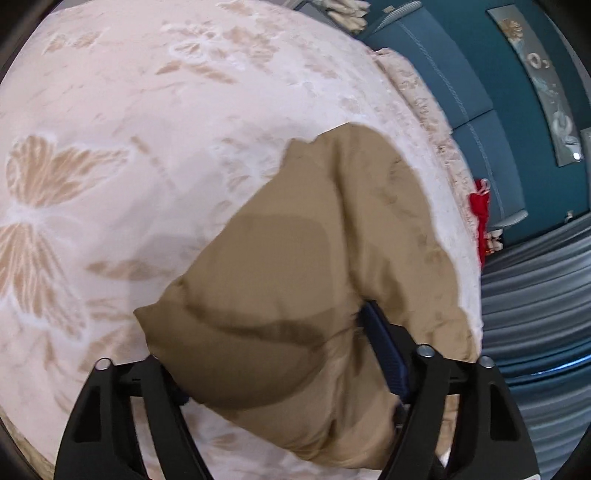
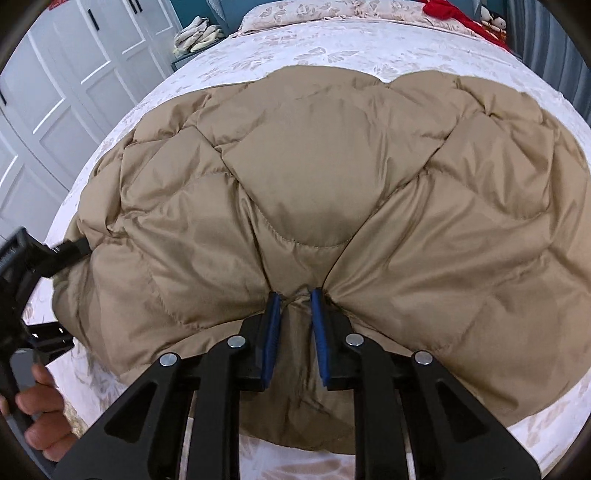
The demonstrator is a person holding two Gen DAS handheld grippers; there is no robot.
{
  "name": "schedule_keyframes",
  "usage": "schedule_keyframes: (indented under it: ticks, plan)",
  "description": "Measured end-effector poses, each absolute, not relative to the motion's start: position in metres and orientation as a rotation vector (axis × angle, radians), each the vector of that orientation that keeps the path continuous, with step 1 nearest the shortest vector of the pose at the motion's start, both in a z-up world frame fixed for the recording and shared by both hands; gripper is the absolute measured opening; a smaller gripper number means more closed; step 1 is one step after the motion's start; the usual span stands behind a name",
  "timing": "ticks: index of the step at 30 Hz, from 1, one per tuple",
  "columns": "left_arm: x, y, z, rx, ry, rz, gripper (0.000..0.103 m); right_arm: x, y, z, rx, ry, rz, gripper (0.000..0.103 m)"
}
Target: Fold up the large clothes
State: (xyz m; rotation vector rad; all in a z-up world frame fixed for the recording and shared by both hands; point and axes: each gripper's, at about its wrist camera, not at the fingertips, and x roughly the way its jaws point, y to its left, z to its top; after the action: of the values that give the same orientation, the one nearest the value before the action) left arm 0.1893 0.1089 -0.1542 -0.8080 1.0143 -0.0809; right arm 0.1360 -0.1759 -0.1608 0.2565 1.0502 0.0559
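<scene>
The right gripper [image 2: 294, 295] pinches a bunched fold of the tan quilted jacket [image 2: 314, 192] between its two blue pads [image 2: 271, 332], the pads drawn close together with a narrow ridge of fabric squeezed in the gap; the cloth below the pads droops in shadow and its hem there is hard to make out. The left gripper [image 1: 280, 365] is much harder to read: in its own view a puffy part of the jacket [image 1: 295, 258] billows over the fingers, covering one blue pad entirely and leaving only the other pad [image 1: 384, 350] showing against the fabric, so the width of the opening is hidden, though the cloth plainly sits between the fingers and is grasped there. From the right wrist view that left gripper [image 2: 72, 251] appears at the jacket's left edge, its tip buried in the fabric, with the person's hand [image 2: 40, 410] on its handle cut off by the frame edge. The jacket lies spread wide across a bed covered in a pale pink floral bedspread [image 1: 129, 129]. Beyond it sit a red item [image 2: 458, 14] near the pillows, white wardrobe doors [image 2: 62, 85], a teal headboard [image 1: 491, 147] and grey curtains [image 1: 539, 295], all warped by the fisheye lens.
</scene>
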Motion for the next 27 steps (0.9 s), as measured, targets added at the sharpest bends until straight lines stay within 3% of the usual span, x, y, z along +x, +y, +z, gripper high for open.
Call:
schedule_keyframes:
  ticks: [4, 11, 20, 27]
  plan:
    - [0.178, 0.108, -0.137, -0.762, 0.990, -0.075, 0.067, 0.135, -0.180, -0.163, 0.293, 1.048, 0.068, 0.016]
    - [0.146, 0.152, -0.172, -0.969, 1.025, -0.003, 0.072, 0.134, -0.185, -0.165, 0.316, 1.045, 0.085, 0.016]
    - [0.120, 0.154, -0.183, -1.100, 0.997, -0.022, 0.072, 0.110, -0.200, -0.136, 0.363, 1.013, 0.095, 0.013]
    - [0.162, 0.142, -0.182, -1.066, 0.926, -0.019, 0.085, 0.098, -0.200, -0.136, 0.346, 1.034, 0.075, 0.012]
